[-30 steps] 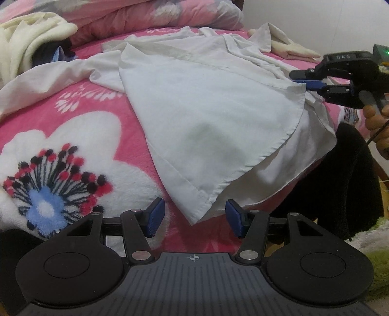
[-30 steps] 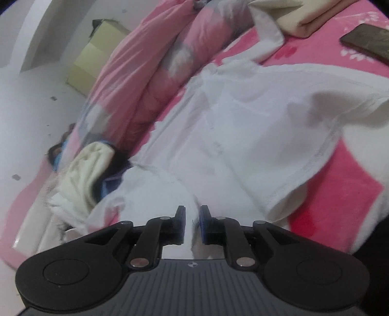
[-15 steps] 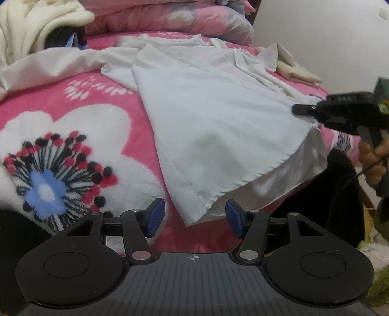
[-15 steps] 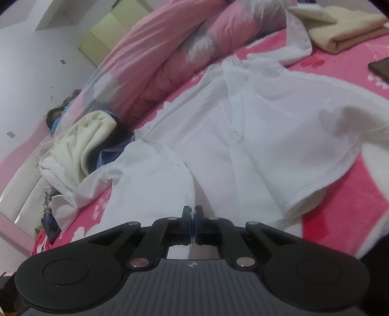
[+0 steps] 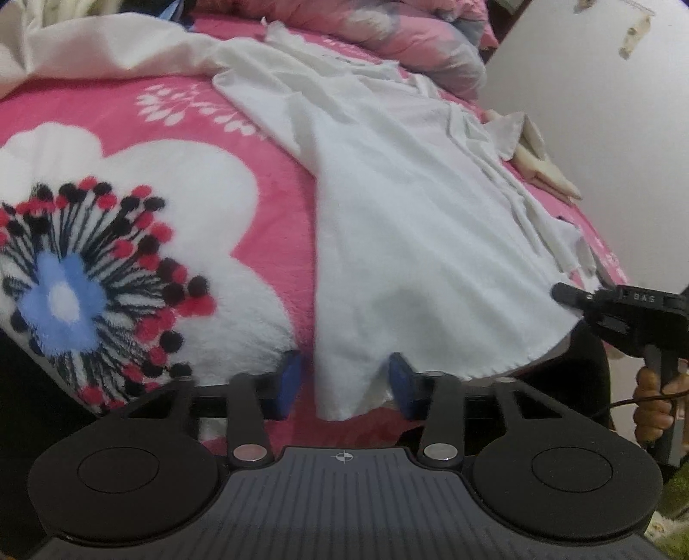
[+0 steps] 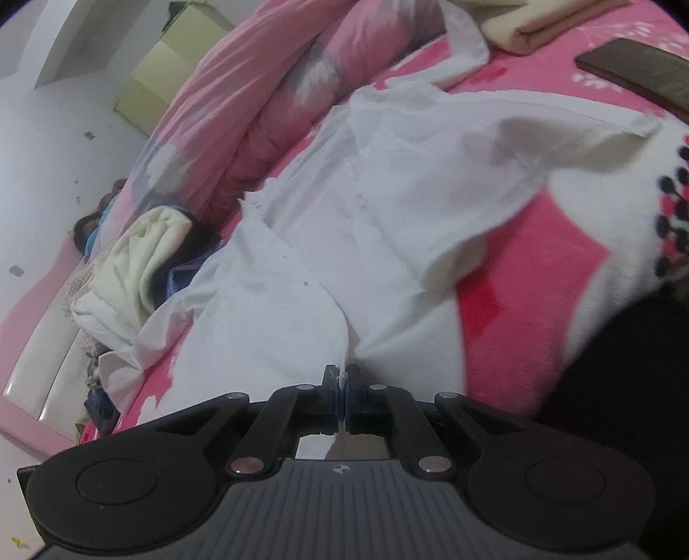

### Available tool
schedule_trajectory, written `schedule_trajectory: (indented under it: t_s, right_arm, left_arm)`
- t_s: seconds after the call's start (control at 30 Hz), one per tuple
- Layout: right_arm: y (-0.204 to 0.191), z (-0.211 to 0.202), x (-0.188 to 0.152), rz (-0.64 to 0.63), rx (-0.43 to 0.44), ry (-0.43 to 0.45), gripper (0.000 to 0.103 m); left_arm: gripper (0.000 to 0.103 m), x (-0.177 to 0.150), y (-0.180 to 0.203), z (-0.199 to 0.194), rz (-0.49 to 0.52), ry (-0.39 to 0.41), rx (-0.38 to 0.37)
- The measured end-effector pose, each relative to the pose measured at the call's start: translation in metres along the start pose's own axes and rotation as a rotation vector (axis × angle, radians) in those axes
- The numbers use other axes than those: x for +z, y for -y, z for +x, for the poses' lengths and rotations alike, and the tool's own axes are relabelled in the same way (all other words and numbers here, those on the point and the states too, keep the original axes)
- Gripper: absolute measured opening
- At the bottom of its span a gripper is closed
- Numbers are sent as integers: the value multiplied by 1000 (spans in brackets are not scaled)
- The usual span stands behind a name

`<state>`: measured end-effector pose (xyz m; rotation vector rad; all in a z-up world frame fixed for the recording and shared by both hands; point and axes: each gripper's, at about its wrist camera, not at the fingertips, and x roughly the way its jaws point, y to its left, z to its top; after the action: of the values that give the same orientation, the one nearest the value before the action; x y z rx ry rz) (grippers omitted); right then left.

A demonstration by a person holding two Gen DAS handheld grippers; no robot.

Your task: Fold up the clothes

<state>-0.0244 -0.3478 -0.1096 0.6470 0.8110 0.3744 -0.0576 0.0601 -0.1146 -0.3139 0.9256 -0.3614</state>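
Shirt point(image 5: 413, 224): thin white woven cloth, lightly creased, with a stitched hem, spread flat across the bed. Blanket point(image 5: 181, 206) beneath it is thick pink fleece printed with large white flowers, one with a blue centre and black-and-red rays.

Left hand-held gripper point(image 5: 344, 383): blue pads partly apart, jaws having just been closing; the shirt's pointed hem corner hangs between them, not yet pinched.

Right hand-held gripper point(image 6: 341, 394): pads closed tight on a thin fold of the shirt's edge. In the left wrist view it point(image 5: 620, 310) sits at the shirt's far hem, a person's hand point(image 5: 654, 400) on its grip.

Beside the shirt: a padded pink quilt point(image 6: 258, 112) bunched behind it, a cream cloth point(image 6: 142, 250) heaped at one sleeve, a folded beige cloth point(image 6: 542, 26) and a dark flat phone point(image 6: 637, 73) past the collar.
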Motion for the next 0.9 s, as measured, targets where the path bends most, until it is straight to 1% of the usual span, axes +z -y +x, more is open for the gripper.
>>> schedule_trajectory:
  t_s: [0.03, 0.07, 0.1, 0.17, 0.27, 0.3, 0.33, 0.43, 0.5, 0.6, 0.9]
  right_arm:
    - [2, 0, 1, 7, -1, 3, 2]
    - [2, 0, 1, 7, -1, 6, 2]
    - [3, 1, 2, 7, -1, 9, 2]
    - [3, 2, 3, 2, -5, 12, 2]
    - [4, 3, 6, -8, -17, 13, 2]
    - [5, 3, 6, -9, -21, 13, 2]
    - [6, 3, 7, -11, -24, 13, 2]
    - [6, 4, 8, -20, -29, 12, 2]
    - [5, 5, 8, -22, -30, 9, 2]
    - [3, 5, 9, -32, -32, 6, 2]
    - [-5, -2, 3, -95, -58, 15, 2]
  left_arm:
    - [22, 0, 0, 1, -6, -10, -1]
    - [10, 0, -1, 2, -23, -21, -13]
    - [3, 0, -2, 2, -42, -31, -26]
    - [0, -1, -1, -1, -93, -52, -79]
    - [0, -6, 6, -12, -140, -82, -174]
    - [0, -8, 10, -16, -142, -91, -189]
    - [0, -11, 13, -18, -140, -98, -190]
    - [0, -17, 14, -17, -139, -108, -154]
    - [0, -19, 6, -14, -174, -111, -145]
    - [0, -22, -2, -15, -197, -104, -143]
    - [0, -22, -8, -6, -161, -111, -90]
